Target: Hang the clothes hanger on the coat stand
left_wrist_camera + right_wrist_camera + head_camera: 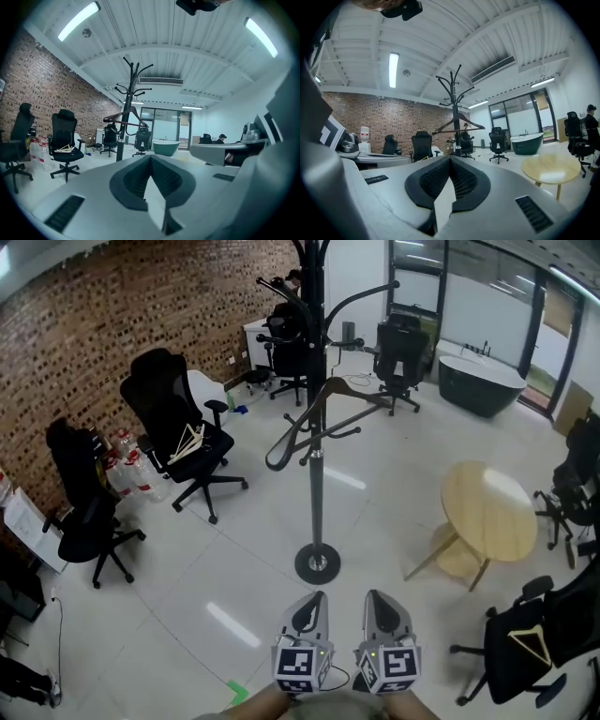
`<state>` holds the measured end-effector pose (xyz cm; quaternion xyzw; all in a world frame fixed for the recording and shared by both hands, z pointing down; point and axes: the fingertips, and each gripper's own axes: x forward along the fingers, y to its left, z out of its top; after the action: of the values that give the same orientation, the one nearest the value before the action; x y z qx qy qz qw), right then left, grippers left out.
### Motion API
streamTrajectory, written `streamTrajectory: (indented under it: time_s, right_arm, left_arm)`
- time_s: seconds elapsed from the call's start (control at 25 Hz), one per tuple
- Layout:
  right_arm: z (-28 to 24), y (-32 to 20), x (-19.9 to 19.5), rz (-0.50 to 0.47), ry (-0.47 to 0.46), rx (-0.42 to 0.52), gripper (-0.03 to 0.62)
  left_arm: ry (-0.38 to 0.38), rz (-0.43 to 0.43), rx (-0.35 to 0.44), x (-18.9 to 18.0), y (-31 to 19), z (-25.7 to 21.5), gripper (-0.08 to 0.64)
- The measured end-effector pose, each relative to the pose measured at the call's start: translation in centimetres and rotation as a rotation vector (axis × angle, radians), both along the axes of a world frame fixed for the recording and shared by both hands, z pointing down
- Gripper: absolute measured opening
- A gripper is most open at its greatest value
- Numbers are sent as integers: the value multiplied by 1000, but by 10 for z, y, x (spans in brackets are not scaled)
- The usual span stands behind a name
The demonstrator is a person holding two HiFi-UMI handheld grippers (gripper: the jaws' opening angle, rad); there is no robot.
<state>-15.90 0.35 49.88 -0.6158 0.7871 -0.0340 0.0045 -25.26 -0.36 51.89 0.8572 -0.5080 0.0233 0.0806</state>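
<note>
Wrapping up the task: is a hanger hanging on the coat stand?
Yes, the head view shows a dark hanger hanging on the coat stand.

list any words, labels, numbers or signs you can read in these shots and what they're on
None can be read in any view.
left gripper and right gripper: square black-and-white markers only, no letters.
bottles by the brick wall: red labels, too blurred to read.
papers at the left edge: too small to read.
</note>
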Motion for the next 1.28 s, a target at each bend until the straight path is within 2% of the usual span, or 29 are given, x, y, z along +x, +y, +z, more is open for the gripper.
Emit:
streamTrajectory:
  time_s: [0.16,0.36,0.6,0.88,1.28]
  right_arm:
    - [-5,9,26,-41,13,-17,0]
    - [-14,19,51,-34,14,-26,0]
    - [-15,23,75,-27,13,-53,0]
    - [-11,29,80,-48,25,-79,0]
    - [-6,22,76,-30,22,-100,0]
  left_arm:
    - [2,-28,-27,29,11,-5,9]
    - [-3,-55,-62,45,23,-1,9]
    - [2,-72,-68,61,31,-3,9]
    - [14,-74,-69,70,36,-7,9]
    - [3,-52,-69,68,24,-5,9]
